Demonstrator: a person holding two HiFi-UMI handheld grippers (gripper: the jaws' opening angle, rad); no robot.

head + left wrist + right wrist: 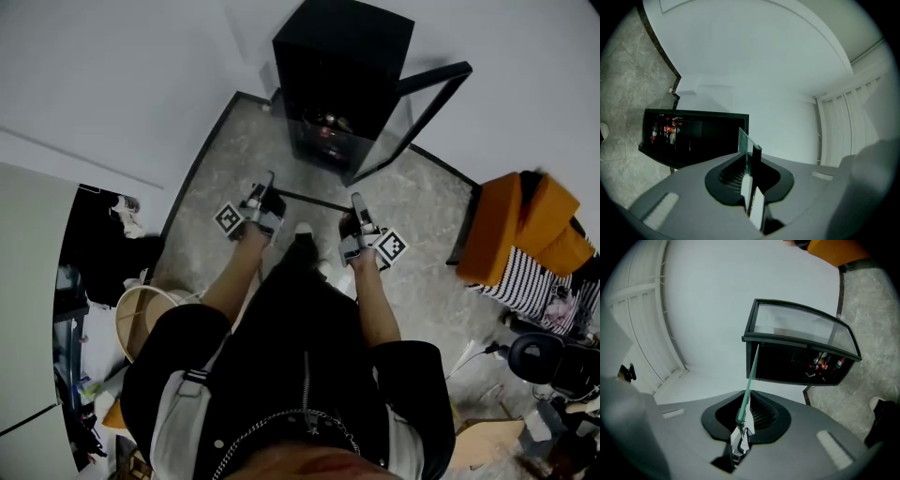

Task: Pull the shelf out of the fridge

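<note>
My left tongs [266, 190] and right tongs [357, 210] each pinched one end of the glass shelf [314, 200] at mid-frame, just below the open fridge [342, 66] at top centre, bottles [665, 131] inside.

— What carries the things here?
— A grey stone floor [225, 159]. A small black fridge [342, 66] stands on it, close to the white wall [141, 75].
— What else stands on the floor?
— An orange chair [511, 230] at the right and a round pale basket [141, 319] at the left, well apart.
</note>
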